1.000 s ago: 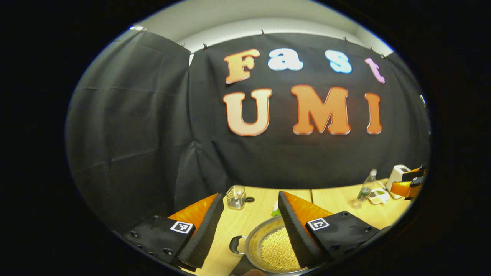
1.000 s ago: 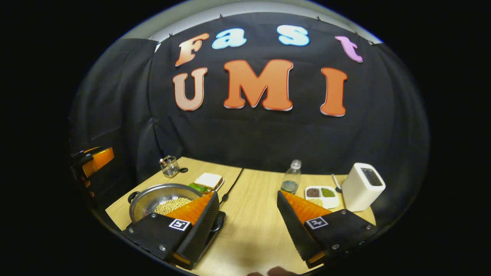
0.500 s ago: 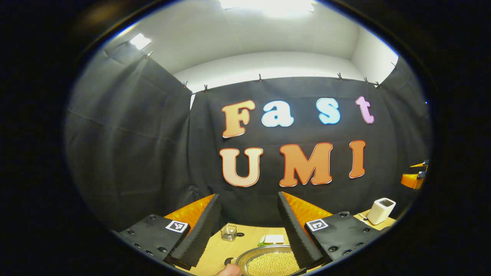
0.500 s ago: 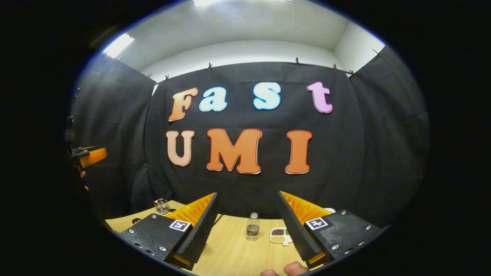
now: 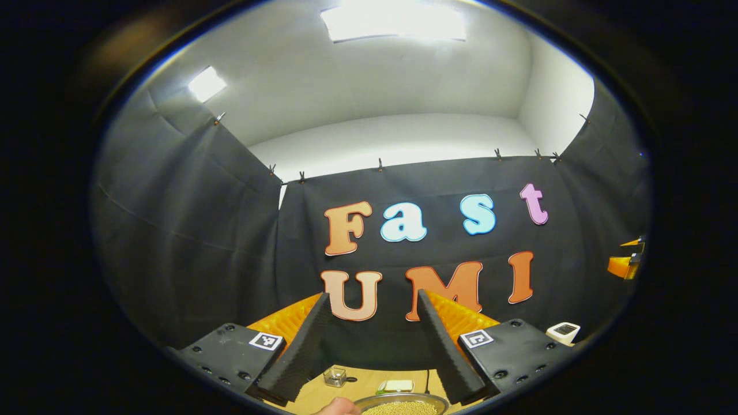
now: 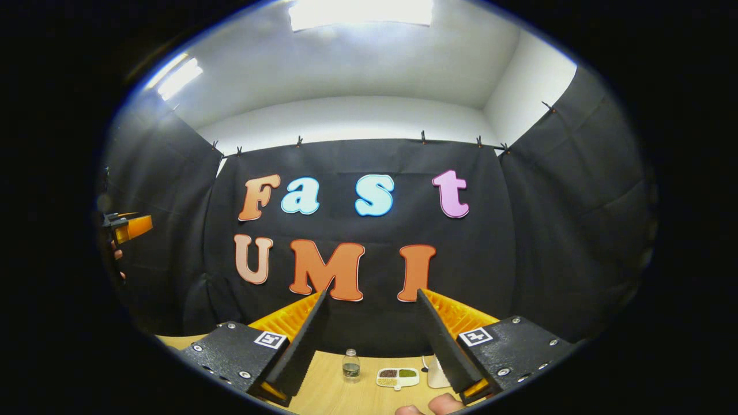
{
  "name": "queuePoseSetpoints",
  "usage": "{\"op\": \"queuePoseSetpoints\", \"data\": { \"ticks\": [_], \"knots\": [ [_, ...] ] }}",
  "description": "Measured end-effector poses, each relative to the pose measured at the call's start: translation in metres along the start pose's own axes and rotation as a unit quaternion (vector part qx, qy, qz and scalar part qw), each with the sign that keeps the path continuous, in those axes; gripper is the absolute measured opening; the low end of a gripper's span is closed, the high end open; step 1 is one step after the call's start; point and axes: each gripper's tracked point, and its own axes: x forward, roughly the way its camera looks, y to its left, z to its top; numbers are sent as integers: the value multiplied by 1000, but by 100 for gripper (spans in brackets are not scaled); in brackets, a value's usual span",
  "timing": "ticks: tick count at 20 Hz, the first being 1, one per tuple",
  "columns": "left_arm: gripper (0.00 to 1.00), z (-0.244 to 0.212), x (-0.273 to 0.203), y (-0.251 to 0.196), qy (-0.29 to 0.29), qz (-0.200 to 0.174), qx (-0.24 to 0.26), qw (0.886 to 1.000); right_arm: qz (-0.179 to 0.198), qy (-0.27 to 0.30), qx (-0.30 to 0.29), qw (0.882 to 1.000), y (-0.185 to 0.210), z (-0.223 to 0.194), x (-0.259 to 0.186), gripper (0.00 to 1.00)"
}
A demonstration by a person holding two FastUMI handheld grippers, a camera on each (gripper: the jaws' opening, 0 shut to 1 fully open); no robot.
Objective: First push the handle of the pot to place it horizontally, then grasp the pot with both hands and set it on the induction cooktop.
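Note:
The steel pot [image 5: 400, 403] holding pale beans peeks in at the bottom edge of the left gripper view, on the wooden table [image 5: 314, 393]. My left gripper [image 5: 372, 302] is raised well above it, tilted up toward the booth wall, open with nothing between its fingers. My right gripper [image 6: 372, 297] is likewise lifted and open, empty, pointing at the wall. The other gripper [image 6: 131, 226] appears far off at the left edge of the right gripper view, and a gripper [image 5: 625, 262] shows at the right edge of the left gripper view. The pot's handles are hidden.
A glass cup [image 5: 334, 376] and a plate with a sandwich [image 5: 396, 385] sit behind the pot. A plastic bottle [image 6: 350, 365], a divided dish of grains [image 6: 398, 376] and a white box [image 5: 564, 331] stand on the table's right part. A fingertip [image 6: 444, 403] shows at the bottom.
Both grippers have tilted upward and risen, so the table and pot slid toward the bottom of each view and the ceiling came in. Both stayed open.

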Motion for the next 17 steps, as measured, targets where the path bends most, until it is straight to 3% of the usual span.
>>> {"op": "queuePoseSetpoints", "data": {
  "ticks": [1,5,10,13,17],
  "knots": [
    [99,5,-1,-1,-5,1,2,1000,2,-5,-1,1000,0,6,-3,93],
    [99,26,-2,0,-30,14,10,999,17,-19,14,1000,9,23,-12,93],
    [93,38,-5,-10,-41,-2,5,999,25,-48,-8,998,16,46,-27,93],
    [94,36,-6,-11,-37,-8,1,999,54,-50,12,997,37,56,-37,93],
    [94,42,-10,-4,-41,1,3,999,52,-63,7,997,34,64,-34,94]
  ]
}}
